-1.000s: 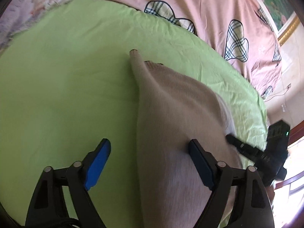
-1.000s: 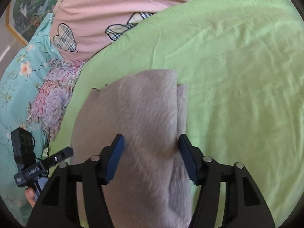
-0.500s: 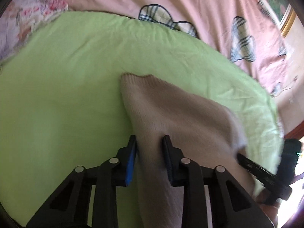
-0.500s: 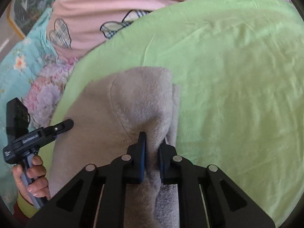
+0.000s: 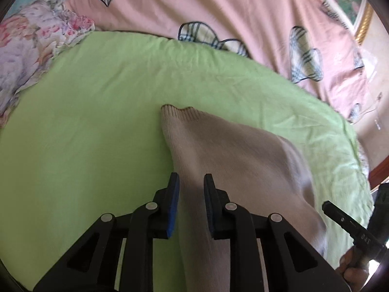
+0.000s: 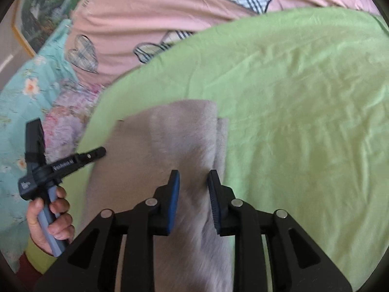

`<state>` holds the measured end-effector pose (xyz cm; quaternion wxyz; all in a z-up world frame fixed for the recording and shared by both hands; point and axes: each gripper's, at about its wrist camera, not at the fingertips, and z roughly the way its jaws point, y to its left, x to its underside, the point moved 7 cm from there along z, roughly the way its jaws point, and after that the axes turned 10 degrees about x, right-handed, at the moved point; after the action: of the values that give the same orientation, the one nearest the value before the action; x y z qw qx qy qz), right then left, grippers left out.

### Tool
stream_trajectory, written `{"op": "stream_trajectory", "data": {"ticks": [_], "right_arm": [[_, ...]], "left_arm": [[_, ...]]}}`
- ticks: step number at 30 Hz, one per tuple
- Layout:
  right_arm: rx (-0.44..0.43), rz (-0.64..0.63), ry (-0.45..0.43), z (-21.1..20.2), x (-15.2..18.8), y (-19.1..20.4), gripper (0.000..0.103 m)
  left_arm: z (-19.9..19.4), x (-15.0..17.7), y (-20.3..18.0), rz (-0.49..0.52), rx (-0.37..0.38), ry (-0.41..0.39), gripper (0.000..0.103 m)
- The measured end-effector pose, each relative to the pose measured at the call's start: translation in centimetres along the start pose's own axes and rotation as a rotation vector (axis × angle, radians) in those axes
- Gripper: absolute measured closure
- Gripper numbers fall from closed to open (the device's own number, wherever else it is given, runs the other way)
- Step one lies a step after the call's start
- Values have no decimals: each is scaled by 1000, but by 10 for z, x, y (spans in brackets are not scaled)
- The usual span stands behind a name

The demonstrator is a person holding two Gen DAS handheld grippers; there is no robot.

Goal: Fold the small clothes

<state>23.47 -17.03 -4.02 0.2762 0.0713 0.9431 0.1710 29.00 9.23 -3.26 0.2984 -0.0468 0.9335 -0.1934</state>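
Step in hand judged as a two-point pinch and lift of the near edge of the beige ribbed-knit garment (image 5: 233,160), ahead of carrying that edge over toward the far end. Garment located on the lime-green cotton sheet (image 5: 85,121) spread on the bed, with the pink quilt with plaid heart patches (image 5: 231,7) beyond. Left side: left hand-held gripper (image 5: 191,189) narrowed to a slim gap, jaws just closed in further, blue pads pressed on a raised ridge of the knit at its left margin. Right side: right hand-held gripper (image 6: 193,187) also narrow, jaws just eased apart a little, knit bunched between the pads; whether the pads still bite or merely flank the cloth cannot be told for certain, contact appearing to hold. Recommended for a clean fold: both pinches kept level and equally tensioned, lifted only enough to clear the sheet, carried together along the garment, right grip confirmed before any further rise, slack between the two points kept taut to avoid a diagonal crease. Risk noted: thick soft knit slipping from a loosened right pinch. Orientation: long axis running away from both cameras, ribbed cuff or hem (image 5: 178,110) pointing to the far end toward the pink quilt, near end beneath the grippers; a second layer showing along the right edge in the right wrist view.
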Motion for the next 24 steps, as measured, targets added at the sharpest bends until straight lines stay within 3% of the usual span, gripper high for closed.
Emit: {"op": "stream_trajectory", "data": {"ticks": [7,10,14,16,19,21,24], "right_arm": [[-34,-4,2,-39,40,9,77],[-38,-4,13,-48,58,12,77],[-34,-11,25,-57,82,16,73],[-23,-21,30,-59,89,18,64],[-8,-51,30,-68,101,22,63],[6,-69,30,-73,107,23,63],[32,-94,22,-82,115,24,59]], "left_arm": [[-55,55,-29,63,14,-23,82],[-73,82,-37,77,20,-20,74],[-88,114,-45,89,0,-19,57],[-93,128,-49,110,-18,-10,57],[-101,145,-54,148,-39,4,54],[-108,153,-53,176,-63,4,41],[-119,166,-51,213,-105,-6,33]]}}
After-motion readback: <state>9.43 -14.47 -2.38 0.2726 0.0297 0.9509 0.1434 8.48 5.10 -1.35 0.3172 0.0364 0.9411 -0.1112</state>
